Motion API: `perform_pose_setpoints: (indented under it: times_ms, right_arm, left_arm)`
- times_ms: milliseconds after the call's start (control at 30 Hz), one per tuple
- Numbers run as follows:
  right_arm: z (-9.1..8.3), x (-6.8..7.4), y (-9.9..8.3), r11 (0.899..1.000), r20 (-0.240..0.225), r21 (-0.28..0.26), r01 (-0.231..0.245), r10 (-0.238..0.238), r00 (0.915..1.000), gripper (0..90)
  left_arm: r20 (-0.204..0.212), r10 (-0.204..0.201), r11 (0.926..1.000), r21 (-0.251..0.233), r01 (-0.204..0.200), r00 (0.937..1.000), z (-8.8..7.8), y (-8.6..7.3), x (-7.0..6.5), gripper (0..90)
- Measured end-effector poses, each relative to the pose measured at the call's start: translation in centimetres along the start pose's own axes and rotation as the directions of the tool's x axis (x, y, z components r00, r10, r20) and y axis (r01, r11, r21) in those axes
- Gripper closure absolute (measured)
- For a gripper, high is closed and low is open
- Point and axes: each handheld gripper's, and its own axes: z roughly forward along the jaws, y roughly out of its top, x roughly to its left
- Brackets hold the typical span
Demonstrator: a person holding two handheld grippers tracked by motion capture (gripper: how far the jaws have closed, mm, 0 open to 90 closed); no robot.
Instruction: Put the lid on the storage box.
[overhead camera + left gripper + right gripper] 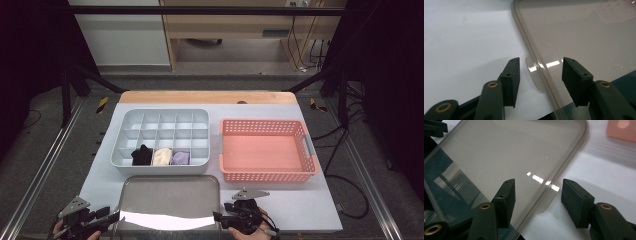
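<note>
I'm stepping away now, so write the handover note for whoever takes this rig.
Left gripper: open, jaws astride the small tab on the lid's left edge, pads not yet pressing.
Right gripper: open, jaws astride the tab on the right edge, same.
Lid lies flat on the table, in front of the grey divided box.
Done: both grippers lined up on the tabs.
Left, probably: close on the tabs, lift the lid, set it on the box.
</note>
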Motion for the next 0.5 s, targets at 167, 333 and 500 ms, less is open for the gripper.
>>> perform_pose_setpoints:
  times_ms: [167, 333, 500]
  right_arm:
    - [0.3, 0.0, -0.5, 0.999, -0.027, 0.015, -0.032, 0.033, 0.9991, 49.9]
    - [0.2, 0.1, -0.9, 0.998, -0.028, -0.006, -0.061, 0.060, 0.9978, 50.6]
    - [0.0, 0.2, -1.3, 0.993, -0.032, -0.022, -0.114, 0.113, 0.9930, 51.1]
  left_arm:
    - [0.009, -0.014, 0.9999, -0.004, 0.014, 0.9999, 0.1, -0.2, 0.1, 52.2]
    - [0.009, -0.019, 0.9998, 0.007, 0.019, 0.9998, 0.2, -0.2, 0.0, 53.6]
    - [0.025, -0.025, 0.9996, 0.011, 0.025, 0.9994, 0.2, -0.3, -0.1, 53.7]
